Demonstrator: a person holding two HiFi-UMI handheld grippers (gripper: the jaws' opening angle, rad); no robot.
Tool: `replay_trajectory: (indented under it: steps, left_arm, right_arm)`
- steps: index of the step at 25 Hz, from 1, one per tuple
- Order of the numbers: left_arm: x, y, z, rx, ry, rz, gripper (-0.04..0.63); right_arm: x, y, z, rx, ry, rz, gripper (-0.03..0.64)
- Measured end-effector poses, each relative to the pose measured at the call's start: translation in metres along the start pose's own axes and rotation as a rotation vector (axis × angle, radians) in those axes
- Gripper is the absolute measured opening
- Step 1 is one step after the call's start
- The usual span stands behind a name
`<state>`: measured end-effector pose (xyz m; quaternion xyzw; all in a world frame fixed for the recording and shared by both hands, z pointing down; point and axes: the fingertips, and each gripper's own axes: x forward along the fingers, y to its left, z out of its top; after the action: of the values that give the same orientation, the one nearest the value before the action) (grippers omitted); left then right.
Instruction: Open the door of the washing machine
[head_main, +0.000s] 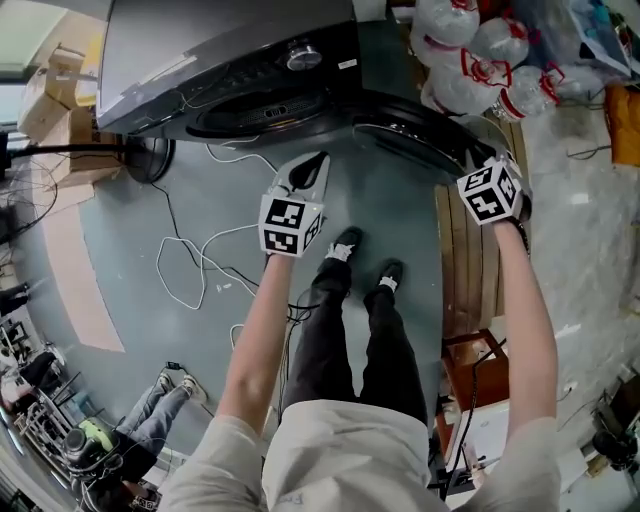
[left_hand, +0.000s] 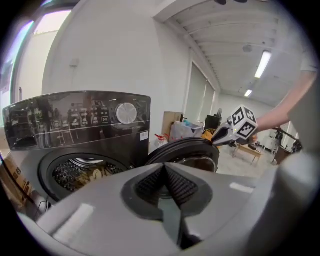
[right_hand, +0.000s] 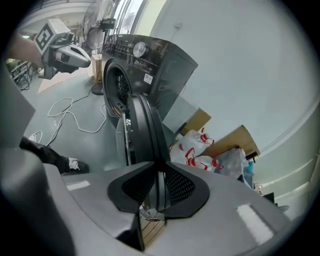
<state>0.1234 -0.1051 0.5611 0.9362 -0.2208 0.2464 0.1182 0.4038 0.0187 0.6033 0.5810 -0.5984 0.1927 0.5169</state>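
Head view: the washing machine (head_main: 230, 60) stands ahead of both tongs, its round door (head_main: 420, 135) already swung well out from the drum opening (head_main: 270, 115). The right tongs (head_main: 483, 160) sit at the door's free edge, the far end from the hinge, probably because that is where a pull turns it most easily. The left tongs (head_main: 318, 165) hang in the air short of the machine and to the left of the door, touching nothing, so they look to be keeping out of the door's path.

Left gripper view: the left tongs (left_hand: 165, 170) are clenched with nothing between them. Beyond and left of them the drum (left_hand: 75, 172) is open, and pale yellowish things (left_hand: 92, 175) lie in it; what they are is too small to tell. Just past their tips, to the right, is the door (left_hand: 185, 152), with the right tongs (left_hand: 220, 136) at its upper rim.

Right gripper view: the right tongs (right_hand: 157, 187) are grasping the door (right_hand: 142, 130), whose rim runs edge-on down between the pads. The machine's front lies beyond it. The left tongs (right_hand: 82, 57) show far off to the upper left, well apart from the door. Filled plastic bags (right_hand: 200, 147) lie on the floor to the right, behind the door. I judge the opening to be nearly done.
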Motion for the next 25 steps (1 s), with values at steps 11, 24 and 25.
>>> replay_trajectory:
  steps: [11, 24, 25]
  left_arm:
    - [-0.049, -0.006, -0.019, -0.062, 0.003, 0.041, 0.057]
    - [-0.088, -0.002, -0.016, -0.104, -0.011, 0.111, 0.057]
    - [-0.092, -0.002, -0.016, -0.112, -0.013, 0.122, 0.057]
  right_arm:
    - [0.005, 0.000, -0.003, 0.003, 0.027, -0.024, 0.060]
    - [-0.019, -0.006, 0.012, 0.089, -0.042, -0.036, 0.061]
    - [-0.025, -0.002, 0.019, 0.112, -0.065, -0.031, 0.061]
